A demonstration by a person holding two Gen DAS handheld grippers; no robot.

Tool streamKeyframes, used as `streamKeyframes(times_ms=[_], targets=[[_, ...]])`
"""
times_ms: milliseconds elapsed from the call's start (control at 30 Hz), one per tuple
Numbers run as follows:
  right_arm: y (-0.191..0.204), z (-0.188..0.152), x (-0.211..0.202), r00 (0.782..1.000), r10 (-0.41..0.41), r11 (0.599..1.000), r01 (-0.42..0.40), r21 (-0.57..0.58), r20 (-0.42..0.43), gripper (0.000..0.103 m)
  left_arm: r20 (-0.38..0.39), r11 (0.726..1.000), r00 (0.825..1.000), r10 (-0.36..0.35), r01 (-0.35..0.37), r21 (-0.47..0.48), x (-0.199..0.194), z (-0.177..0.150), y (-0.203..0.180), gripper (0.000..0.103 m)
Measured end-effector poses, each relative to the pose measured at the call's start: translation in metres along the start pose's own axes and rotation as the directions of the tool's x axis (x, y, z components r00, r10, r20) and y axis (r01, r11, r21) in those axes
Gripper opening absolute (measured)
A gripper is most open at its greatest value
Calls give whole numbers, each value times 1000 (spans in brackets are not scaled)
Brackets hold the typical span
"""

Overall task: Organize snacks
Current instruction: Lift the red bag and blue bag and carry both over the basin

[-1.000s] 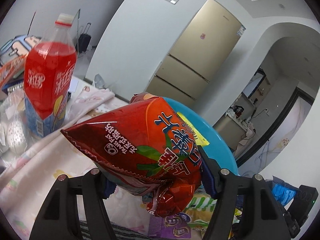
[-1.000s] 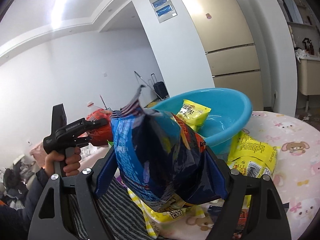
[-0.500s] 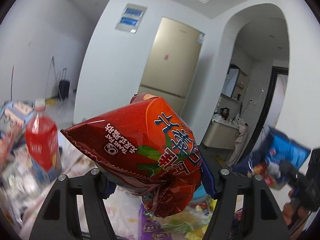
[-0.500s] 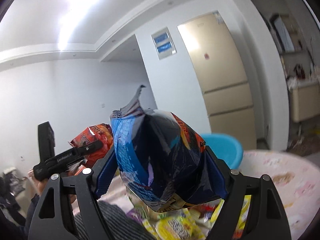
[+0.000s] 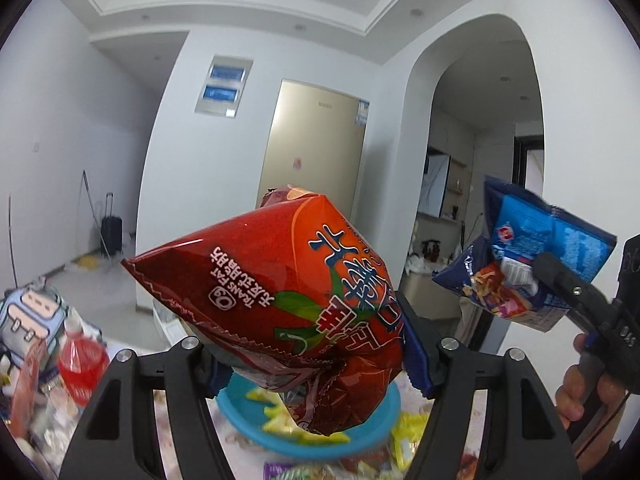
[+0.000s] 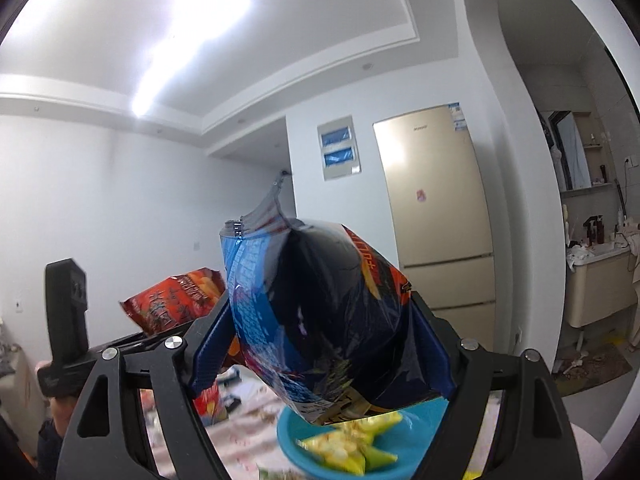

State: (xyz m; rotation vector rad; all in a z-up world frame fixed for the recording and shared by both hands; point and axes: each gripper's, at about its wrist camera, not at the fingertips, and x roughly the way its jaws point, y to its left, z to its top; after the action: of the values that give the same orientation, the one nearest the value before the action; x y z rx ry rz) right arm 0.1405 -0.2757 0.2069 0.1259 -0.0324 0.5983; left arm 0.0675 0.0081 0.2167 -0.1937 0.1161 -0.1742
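Now aloft: left gripper (image 5: pixel 316 354) clamped on red chip bag (image 5: pixel 280 292), right gripper (image 6: pixel 320 354) clamped on blue snack bag (image 6: pixel 320 312), both directly above blue basin (image 6: pixel 404 446) holding yellow packets (image 6: pixel 344 446).

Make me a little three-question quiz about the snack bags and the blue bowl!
1. True or false: the left gripper is shut on the red snack bag.
2. What colour is the bag clamped in the right gripper? A) green B) dark blue C) white
3. Fill in: the yellow packets lie in the blue ____.

Key: 1 true; 2 B; 3 basin.
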Motion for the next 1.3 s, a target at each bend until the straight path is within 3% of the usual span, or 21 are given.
streamKeyframes(times_ms=[333, 433, 600, 767, 967, 1167, 1300], targets=[[3, 14, 34, 996, -51, 999, 51, 0, 67, 80, -18, 996, 997, -73, 72, -51, 46, 13, 15, 70], [1, 12, 50, 997, -51, 999, 50, 11, 65, 80, -21, 997, 998, -58, 57, -47, 67, 16, 21, 70], [-9, -3, 84, 998, -65, 998, 65, 24, 2, 80, -53, 998, 998, -44, 41, -48, 98, 4, 36, 70], [-39, -42, 115, 990, -85, 991, 96, 98, -117, 80, -134, 998, 991, -30, 23, -54, 137, -20, 48, 70], [-78, -78, 142, 963, -115, 972, 160, 172, -245, 80, -245, 999, 970, 12, -24, -44, 181, -48, 57, 70], [-106, -113, 162, 909, -115, 942, 228, 247, -400, 80, -325, 996, 943, 69, -86, -37, 210, -66, 69, 70], [-119, -129, 167, 884, -84, 917, 248, 311, -460, 80, -369, 992, 925, 85, -113, -56, 226, -78, 77, 70]])
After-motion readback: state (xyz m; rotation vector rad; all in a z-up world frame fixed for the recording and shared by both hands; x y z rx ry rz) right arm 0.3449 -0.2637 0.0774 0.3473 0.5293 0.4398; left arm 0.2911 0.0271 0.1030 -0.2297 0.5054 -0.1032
